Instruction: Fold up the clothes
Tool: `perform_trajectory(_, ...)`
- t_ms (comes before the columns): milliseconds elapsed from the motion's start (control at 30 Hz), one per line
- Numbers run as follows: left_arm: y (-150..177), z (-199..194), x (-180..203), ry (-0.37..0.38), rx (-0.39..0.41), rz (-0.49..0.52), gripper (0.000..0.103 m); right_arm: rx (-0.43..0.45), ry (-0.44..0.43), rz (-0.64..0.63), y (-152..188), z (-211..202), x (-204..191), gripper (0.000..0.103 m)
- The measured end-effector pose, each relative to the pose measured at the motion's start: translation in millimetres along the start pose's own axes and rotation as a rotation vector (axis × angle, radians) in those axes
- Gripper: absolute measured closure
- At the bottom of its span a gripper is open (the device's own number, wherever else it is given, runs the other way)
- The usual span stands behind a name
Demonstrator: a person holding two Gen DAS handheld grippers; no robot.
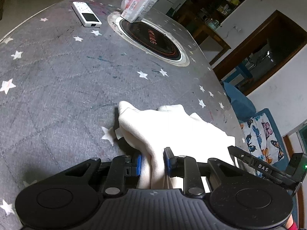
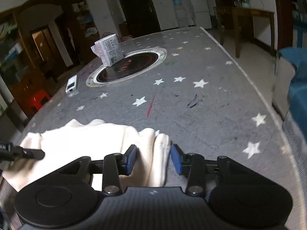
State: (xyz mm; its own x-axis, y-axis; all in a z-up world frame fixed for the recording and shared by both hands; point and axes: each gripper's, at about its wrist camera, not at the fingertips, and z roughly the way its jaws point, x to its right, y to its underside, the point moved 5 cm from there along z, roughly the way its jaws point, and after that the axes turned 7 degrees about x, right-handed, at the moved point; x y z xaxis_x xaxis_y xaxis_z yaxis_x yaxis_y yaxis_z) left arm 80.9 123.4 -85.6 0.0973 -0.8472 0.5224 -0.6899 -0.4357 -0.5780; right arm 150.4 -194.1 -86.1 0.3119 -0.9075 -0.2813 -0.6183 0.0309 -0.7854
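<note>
Our left gripper (image 1: 152, 163) pinches a bunched fold of the cream garment (image 1: 172, 126) on the starred bench (image 1: 57, 76). Our right gripper (image 2: 153, 159) stands spread, cloth between its pads.

Star-print table (image 1: 57, 76), remote (image 1: 86, 14), tissue pack (image 1: 138, 5), cream garment (image 1: 172, 126)

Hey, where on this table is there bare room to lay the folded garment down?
Bare cloth lies between the cream garment and the round burner, and right of both toward the table edge. It is crowded around the burner: tissue pack and remote.
</note>
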Motion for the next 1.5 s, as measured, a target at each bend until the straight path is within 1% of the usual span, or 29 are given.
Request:
perform_trajectory(67, -1, 1, 1, -0.005, 0.000, 0.012, 0.078, 0.005, -0.008, 0.000, 0, 3, -3, 0.062)
perform_trajectory(167, -1, 3, 4, -0.018, -0.002, 0.038, 0.080, 0.004, -0.030, 0.008, 0, 7, -9, 0.086)
perform_trajectory(267, -3, 2, 8, -0.027, -0.003, 0.068, 0.083, 0.023, -0.033, -0.002, -3, 3, -15, 0.088)
perform_trajectory(367, -6, 0, 14, -0.031, 0.003, 0.108, 0.085, 0.051, -0.046, -0.016, -10, -9, -20, 0.089)
perform_trajectory(467, -13, -3, 25, -0.019, 0.015, 0.149, 0.086, 0.086, -0.049, -0.037, -22, -23, -25, 0.089)
perform_trajectory(667, -25, -1, 53, 0.015, 0.031, 0.208, 0.086, 0.142, -0.020, -0.075, -49, -42, -27, 0.089)
perform_trajectory(933, -37, 12, 80, 0.044, 0.010, 0.239, 0.087, 0.189, 0.045, -0.080, -75, -58, -7, 0.089)
perform_trajectory(1133, -44, 27, 103, 0.047, -0.003, 0.282, 0.087, 0.202, 0.080, -0.055, -82, -60, 14, 0.089)
perform_trajectory(1267, -46, 43, 116, 0.040, -0.009, 0.312, 0.088, 0.203, 0.103, -0.048, -85, -57, 27, 0.089)
perform_trajectory(1500, -50, 73, 135, 0.036, -0.024, 0.336, 0.088, 0.203, 0.142, -0.023, -92, -50, 52, 0.089)
